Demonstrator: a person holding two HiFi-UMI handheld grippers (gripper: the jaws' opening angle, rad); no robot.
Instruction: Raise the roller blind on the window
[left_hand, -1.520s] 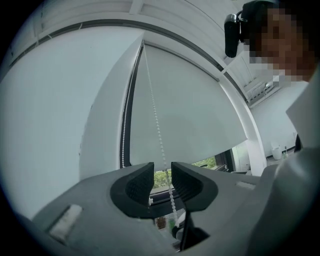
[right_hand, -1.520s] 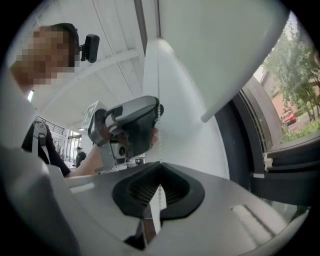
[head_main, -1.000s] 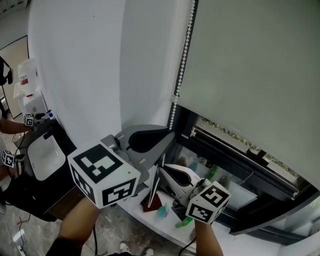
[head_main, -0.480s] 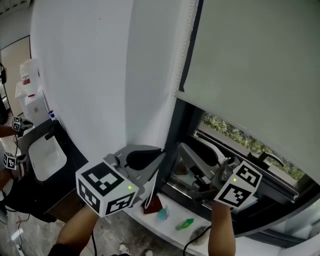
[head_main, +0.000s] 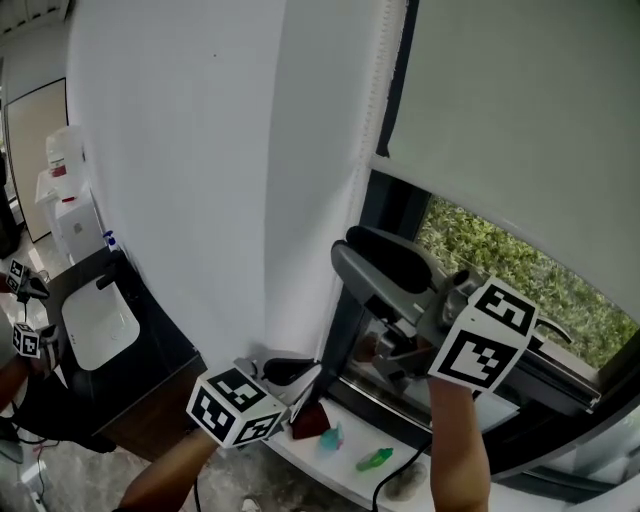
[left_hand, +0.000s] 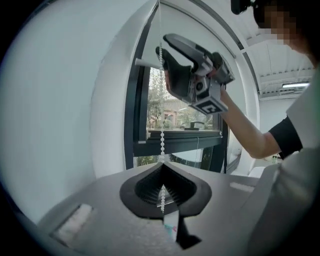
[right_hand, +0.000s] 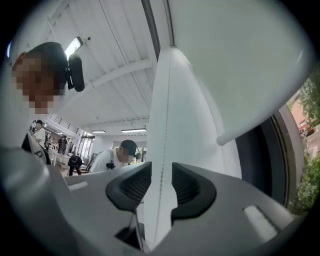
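Roller blind (head_main: 520, 90) covers the upper window; its bead chain (left_hand: 161, 140) runs vertically beside it. Left hand-held gripper (left_hand: 161, 192), lower, pinches the chain; right hand-held gripper (right_hand: 161, 187), higher, is opening, chain untouched between its jaws

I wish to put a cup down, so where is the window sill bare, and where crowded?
Crowded: the left end of the window sill, where a red object, a teal item and a green item lie near the left gripper. Bare: the strip between the green item and the window frame.
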